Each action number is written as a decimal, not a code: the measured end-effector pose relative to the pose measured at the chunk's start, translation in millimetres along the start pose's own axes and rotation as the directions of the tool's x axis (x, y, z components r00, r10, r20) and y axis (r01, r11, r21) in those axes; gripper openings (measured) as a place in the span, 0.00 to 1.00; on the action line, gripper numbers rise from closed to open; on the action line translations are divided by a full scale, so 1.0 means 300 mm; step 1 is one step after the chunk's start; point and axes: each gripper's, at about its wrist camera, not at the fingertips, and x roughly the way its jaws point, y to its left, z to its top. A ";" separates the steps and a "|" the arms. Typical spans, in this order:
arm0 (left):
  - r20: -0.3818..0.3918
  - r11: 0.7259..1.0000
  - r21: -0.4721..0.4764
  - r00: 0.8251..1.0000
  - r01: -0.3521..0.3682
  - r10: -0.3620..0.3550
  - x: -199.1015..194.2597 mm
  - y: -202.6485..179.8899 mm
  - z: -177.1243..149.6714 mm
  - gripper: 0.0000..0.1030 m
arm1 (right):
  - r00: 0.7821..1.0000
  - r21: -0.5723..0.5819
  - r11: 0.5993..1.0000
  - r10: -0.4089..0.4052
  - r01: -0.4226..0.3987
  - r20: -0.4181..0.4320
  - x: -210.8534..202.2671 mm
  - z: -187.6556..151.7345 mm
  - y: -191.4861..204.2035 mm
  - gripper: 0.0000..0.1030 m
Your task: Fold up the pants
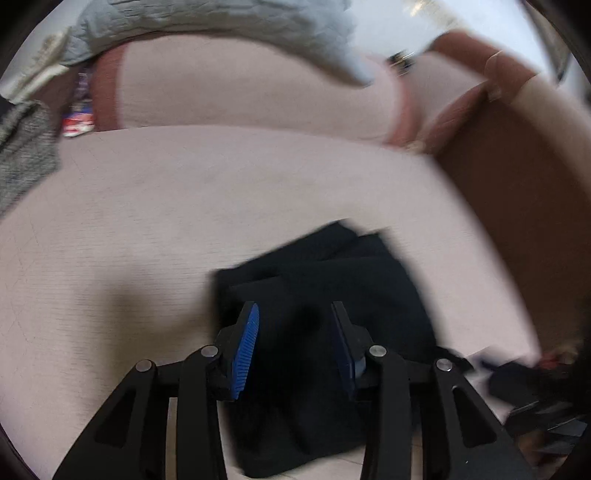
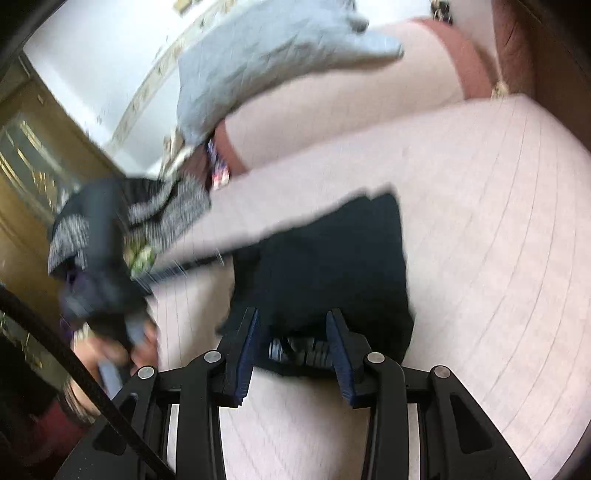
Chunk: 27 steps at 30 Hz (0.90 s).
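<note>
The black pants (image 1: 325,280) lie folded into a compact bundle on the pale pink sofa seat (image 1: 147,206). My left gripper (image 1: 293,308) hovers over their near part, jaws apart, blue pads (image 1: 245,339) clear of the cloth. In the right wrist view the same pants (image 2: 332,258) lie ahead, and my right gripper (image 2: 293,317) stands open over their near edge, where a striped label shows between the fingers. Neither gripper holds anything. A hand (image 2: 122,350) with the blurred left gripper is at the left of that view.
A grey quilted pillow (image 1: 221,22) leans on the sofa back (image 1: 240,88). A grey knit garment (image 1: 26,155) lies at the seat's left end. A brown armrest (image 1: 517,192) bounds the right side. A wooden cabinet (image 2: 33,155) stands beyond the sofa.
</note>
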 end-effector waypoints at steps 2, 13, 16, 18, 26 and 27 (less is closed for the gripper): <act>-0.040 1.000 -0.016 0.999 -0.021 0.021 0.045 0.026 -0.010 0.37 | 0.999 -0.004 1.000 -0.010 0.010 0.036 -0.011 0.051 0.010 0.40; 0.020 0.979 -0.183 0.996 0.093 -0.091 -0.018 0.210 -0.023 0.41 | 0.999 0.000 1.000 -0.005 0.005 -0.045 0.110 0.066 0.022 0.40; 0.013 0.969 -0.191 0.988 0.154 -0.154 -0.014 0.193 -0.006 0.46 | 0.997 -0.078 0.997 -0.006 -0.001 -0.081 0.131 -0.009 0.061 0.40; -0.015 0.970 -0.185 0.986 0.159 -0.165 0.014 0.161 0.004 0.49 | 0.990 -0.112 0.992 0.032 -0.048 -0.140 0.169 -0.064 0.104 0.40; -0.101 0.984 -0.091 0.981 0.156 -0.165 0.077 0.066 0.039 0.11 | 0.973 -0.224 0.972 0.023 -0.076 -0.231 0.278 -0.179 0.233 0.43; -0.097 0.985 -0.080 0.982 0.153 -0.160 0.065 0.066 0.044 0.04 | 0.973 -0.208 0.974 0.042 -0.090 -0.225 0.268 -0.174 0.230 0.44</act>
